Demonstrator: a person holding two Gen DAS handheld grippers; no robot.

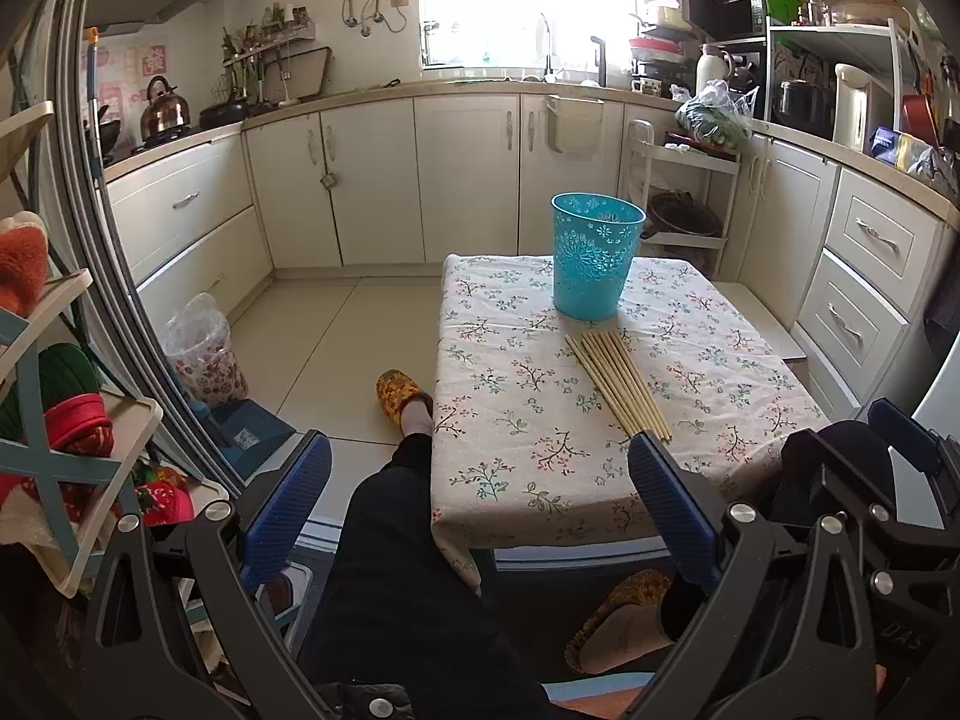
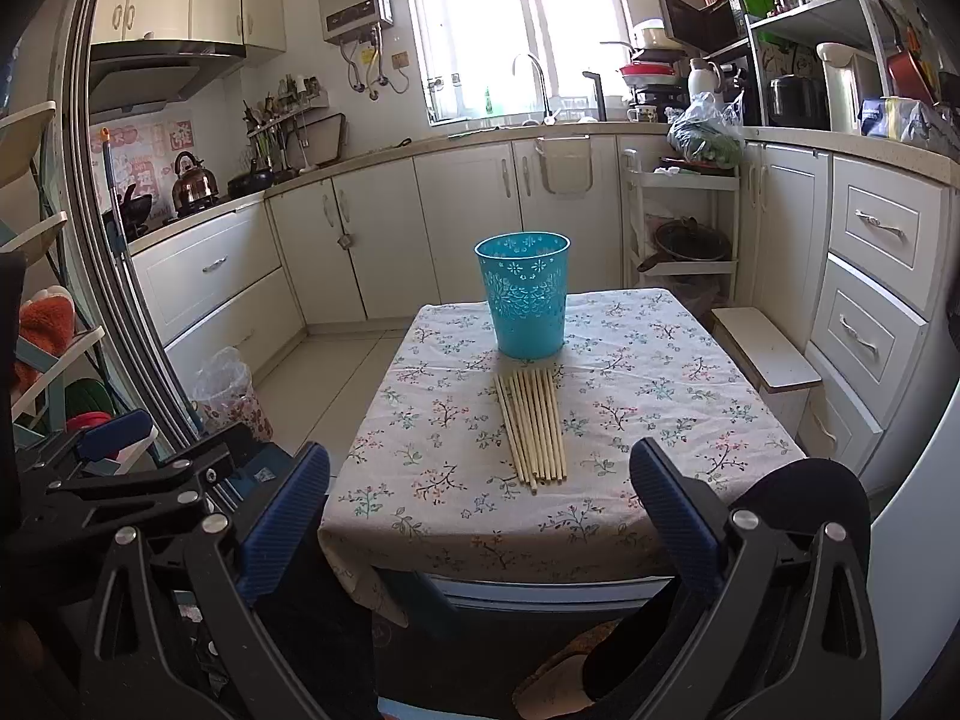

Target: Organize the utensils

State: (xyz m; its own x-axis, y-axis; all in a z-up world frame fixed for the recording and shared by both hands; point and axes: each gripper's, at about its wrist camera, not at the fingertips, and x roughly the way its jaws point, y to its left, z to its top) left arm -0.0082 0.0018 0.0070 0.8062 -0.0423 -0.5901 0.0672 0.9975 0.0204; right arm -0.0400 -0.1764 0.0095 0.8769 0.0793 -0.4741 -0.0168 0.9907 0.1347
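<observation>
While both your grippers, left gripper (image 1: 480, 504) and right gripper (image 2: 480, 504), gape empty, chopsticks (image 2: 533, 429) lie lengthwise dead ahead of the right one, toward the cup (image 2: 523, 294).

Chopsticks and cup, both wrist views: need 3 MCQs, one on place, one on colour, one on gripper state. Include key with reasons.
1. Where do the chopsticks lie relative to the cup?
A. inside it
B. on the tablecloth, on the near side of it
C. on the floor

2. What colour is the cup?
A. turquoise blue
B. red
C. white

3. How do the two hand-held grippers stand?
A. both shut on chopsticks
B. left open, right shut on the cup
C. both open, holding nothing

Key:
1 B: the bundle lies flat on the floral tablecloth, between the cup and the table's near edge.
2 A: its patterned wall is turquoise in both views.
3 C: the left hand-held gripper and the right hand-held gripper each show wide-apart blue fingers with nothing between them, short of the table.
</observation>
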